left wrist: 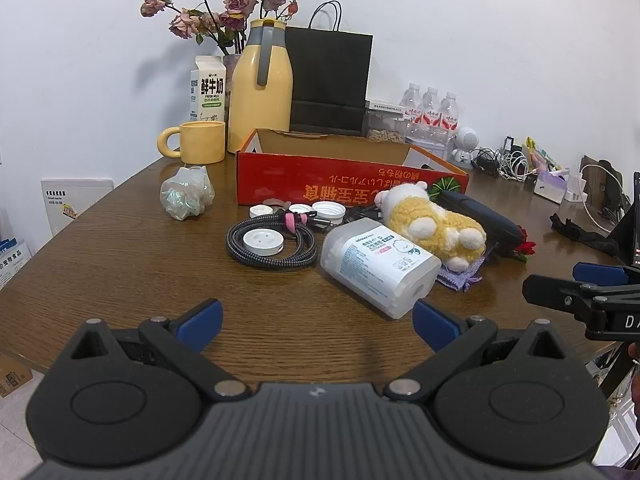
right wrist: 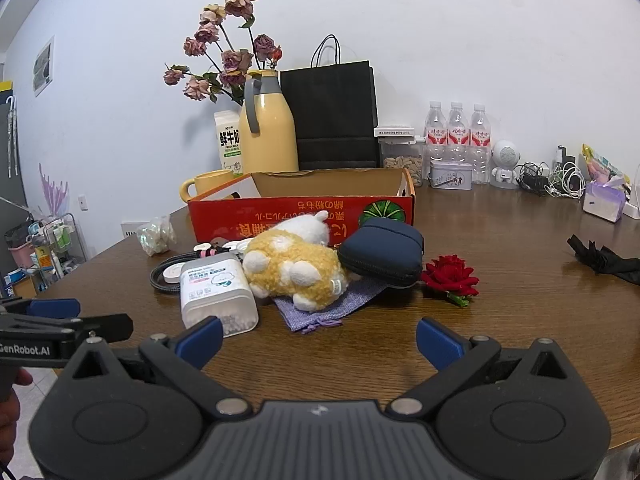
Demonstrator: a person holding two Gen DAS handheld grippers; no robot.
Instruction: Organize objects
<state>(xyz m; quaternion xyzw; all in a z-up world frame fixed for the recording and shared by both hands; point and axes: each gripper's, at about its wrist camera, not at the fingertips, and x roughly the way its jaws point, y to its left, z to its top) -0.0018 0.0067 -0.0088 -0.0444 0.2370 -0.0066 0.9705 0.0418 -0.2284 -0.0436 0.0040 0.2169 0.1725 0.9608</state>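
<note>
- We see two grippers: the left gripper (left wrist: 318,322) and the right gripper (right wrist: 319,342) both stand wide apart with nothing between their blue pads, hovering over the near edge of the wooden table (left wrist: 120,264).
- Just beyond the left gripper, slightly to its right, lies one clear plastic box of cotton swabs (left wrist: 378,266) on its side; from the right wrist view it sits ahead and left of the right gripper.
- Right of that box lies one yellow-and-white plush toy (right wrist: 294,270), resting partly on one purple cloth pouch (right wrist: 324,308), which is mostly hidden beneath it.
- One dark blue zip case (right wrist: 382,256) touches the toy on its right, and one red fabric rose (right wrist: 450,274) lies just beside the case.
- Left of the box we count one coiled braided cable (left wrist: 272,246) around one round white disc (left wrist: 264,240).
- Behind it sit three small white caps (left wrist: 328,210); small dark bits among them are hard to make out.
- One crumpled plastic bag (left wrist: 186,192) lies further left.
- Behind all this stands one open red cardboard box (left wrist: 348,178), its inside hidden from us.
- Farthest back: one yellow mug (left wrist: 200,142), one milk carton (left wrist: 208,88), one yellow jug (left wrist: 260,84), one black paper bag (left wrist: 330,80), three water bottles (right wrist: 458,132).
</note>
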